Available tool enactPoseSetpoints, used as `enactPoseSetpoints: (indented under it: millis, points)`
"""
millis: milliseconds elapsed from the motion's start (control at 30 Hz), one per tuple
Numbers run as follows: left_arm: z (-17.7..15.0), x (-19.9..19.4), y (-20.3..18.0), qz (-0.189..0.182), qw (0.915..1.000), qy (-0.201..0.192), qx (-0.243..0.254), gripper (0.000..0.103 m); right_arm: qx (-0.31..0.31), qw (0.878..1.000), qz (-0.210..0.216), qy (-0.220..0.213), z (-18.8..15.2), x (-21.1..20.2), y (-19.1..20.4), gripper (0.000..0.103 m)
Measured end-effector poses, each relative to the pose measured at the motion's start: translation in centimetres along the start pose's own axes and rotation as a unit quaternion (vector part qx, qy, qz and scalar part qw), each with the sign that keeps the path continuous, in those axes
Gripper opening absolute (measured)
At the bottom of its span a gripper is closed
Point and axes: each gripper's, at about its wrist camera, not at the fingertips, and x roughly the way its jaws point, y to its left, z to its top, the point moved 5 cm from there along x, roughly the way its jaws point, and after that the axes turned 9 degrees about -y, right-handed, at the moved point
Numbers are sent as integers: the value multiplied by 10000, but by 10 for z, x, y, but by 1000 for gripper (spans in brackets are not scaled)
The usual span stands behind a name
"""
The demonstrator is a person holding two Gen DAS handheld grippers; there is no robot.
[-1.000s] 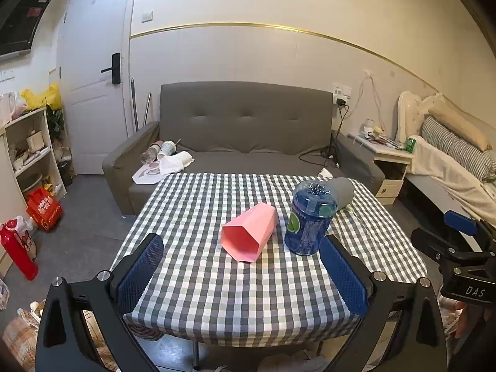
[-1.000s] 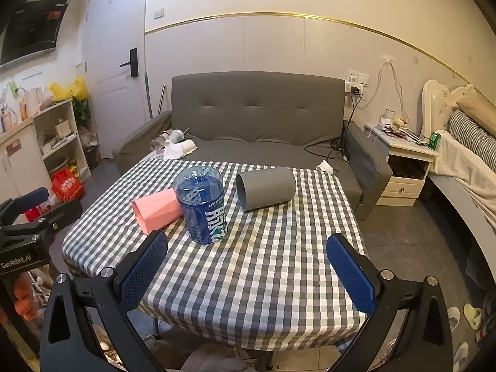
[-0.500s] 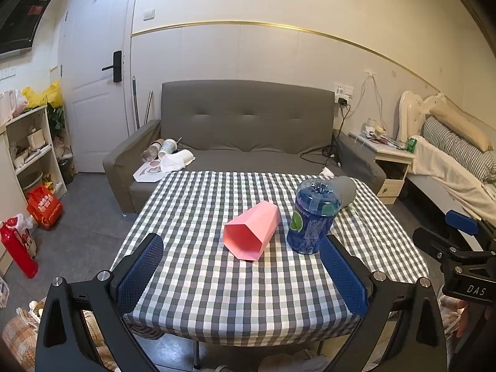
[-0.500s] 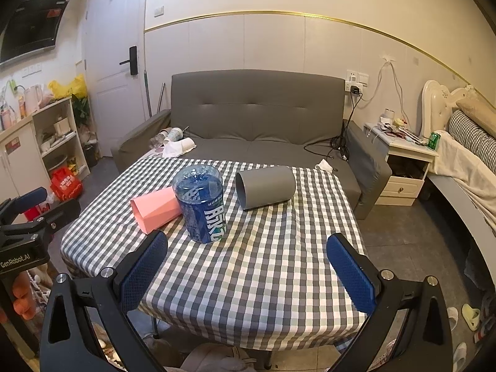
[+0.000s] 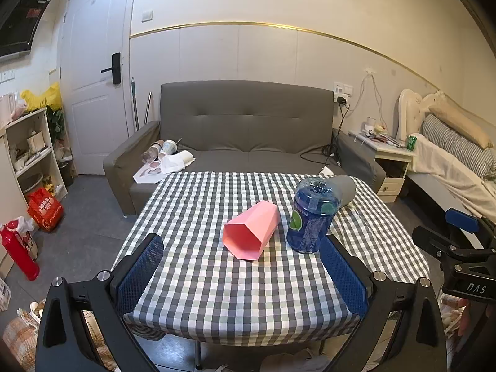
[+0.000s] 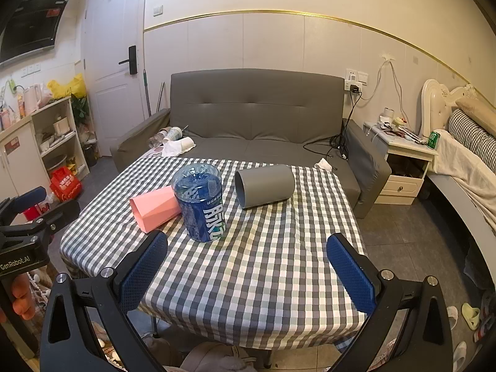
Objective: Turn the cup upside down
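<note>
A pink faceted cup (image 5: 251, 230) (image 6: 155, 207) lies on its side on the checked table (image 5: 248, 291), its mouth turned toward me. A grey cup (image 6: 264, 185) (image 5: 344, 186) also lies on its side further back, mouth to the left. Between them a blue plastic cup (image 5: 311, 215) (image 6: 202, 202) stands bottom-up. My left gripper (image 5: 241, 269) is open, short of the pink cup, with nothing between its blue pads. My right gripper (image 6: 248, 269) is open too, near the table's front edge, well short of the grey cup.
A grey sofa (image 5: 245, 136) with litter on its left seat stands behind the table. A nightstand (image 6: 403, 161) and a bed (image 5: 455, 167) are on the right, shelves (image 5: 28, 155) and a red bag on the left. A person's hand (image 6: 21, 297) holds the left gripper.
The left view has pushed slightly forward and right, so the table and cups sit a little nearer. The right view has barely shifted. Both grippers stay open and the cups have not moved.
</note>
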Motion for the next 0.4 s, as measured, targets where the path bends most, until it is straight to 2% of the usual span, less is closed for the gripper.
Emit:
enactPoseSetpoints:
  millis: [400]
  points:
    - [1,-2,-1,23,10000,-32,30,103,-9,10000,-4,22,0,-1,-1,103]
